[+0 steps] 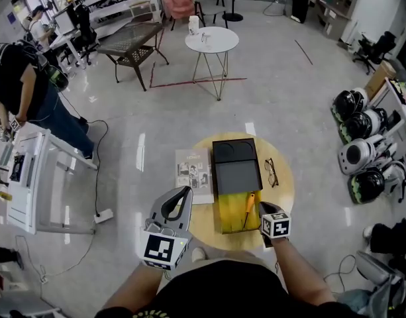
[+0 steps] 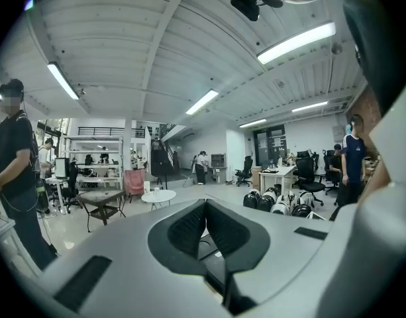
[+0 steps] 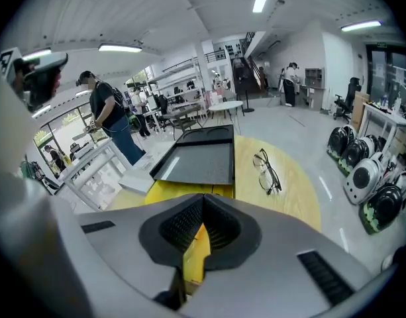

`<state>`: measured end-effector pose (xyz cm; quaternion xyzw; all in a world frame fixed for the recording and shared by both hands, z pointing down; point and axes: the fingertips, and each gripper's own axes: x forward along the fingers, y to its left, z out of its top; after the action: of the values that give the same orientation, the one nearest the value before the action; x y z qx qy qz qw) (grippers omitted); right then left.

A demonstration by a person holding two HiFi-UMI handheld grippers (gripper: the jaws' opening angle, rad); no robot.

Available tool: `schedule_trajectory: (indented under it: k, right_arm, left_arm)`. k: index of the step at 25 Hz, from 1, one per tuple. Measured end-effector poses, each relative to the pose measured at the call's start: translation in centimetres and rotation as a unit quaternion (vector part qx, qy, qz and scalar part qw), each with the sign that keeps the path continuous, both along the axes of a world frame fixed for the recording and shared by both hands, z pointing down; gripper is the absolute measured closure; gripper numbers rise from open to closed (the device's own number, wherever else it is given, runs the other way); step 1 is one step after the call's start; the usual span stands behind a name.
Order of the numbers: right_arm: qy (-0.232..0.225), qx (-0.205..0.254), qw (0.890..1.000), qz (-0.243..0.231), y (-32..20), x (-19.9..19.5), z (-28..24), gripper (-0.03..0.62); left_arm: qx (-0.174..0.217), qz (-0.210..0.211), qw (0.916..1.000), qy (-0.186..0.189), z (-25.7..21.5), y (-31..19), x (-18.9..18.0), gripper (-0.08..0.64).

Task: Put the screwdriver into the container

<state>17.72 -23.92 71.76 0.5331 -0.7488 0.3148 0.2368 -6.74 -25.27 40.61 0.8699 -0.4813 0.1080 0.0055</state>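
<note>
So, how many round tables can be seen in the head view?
2. A white round table stands farther away; a wooden round table is close before the person, under the yellow container. Others may be hidden.
</note>
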Motion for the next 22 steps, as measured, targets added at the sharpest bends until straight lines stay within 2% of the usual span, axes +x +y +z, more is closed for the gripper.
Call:
schedule_trajectory:
  k: [9, 16, 22]
  right_arm:
    - [0.003, 0.069, 0.998, -0.002, 1.5, 0.0, -6.5, 0.578]
    - [0.004, 0.112, 0.994, -0.01, 2.1, -1.0, -11.6, 0.578]
    - [0.007, 0.159, 0.987, -0.021, 2.3, -1.7, -16.6, 0.578]
  left_arm:
    - [0.007, 0.0, 0.9996, 0.026, -1.2, 0.2, -0.4, 0.543]
    - [0.019, 0.037, 0.9989, 0.024, -2.0, 0.5, 0.1, 0.543]
    - [0.014, 0.039, 0.9983, 0.042, -2.3, 0.4, -0.3, 0.543]
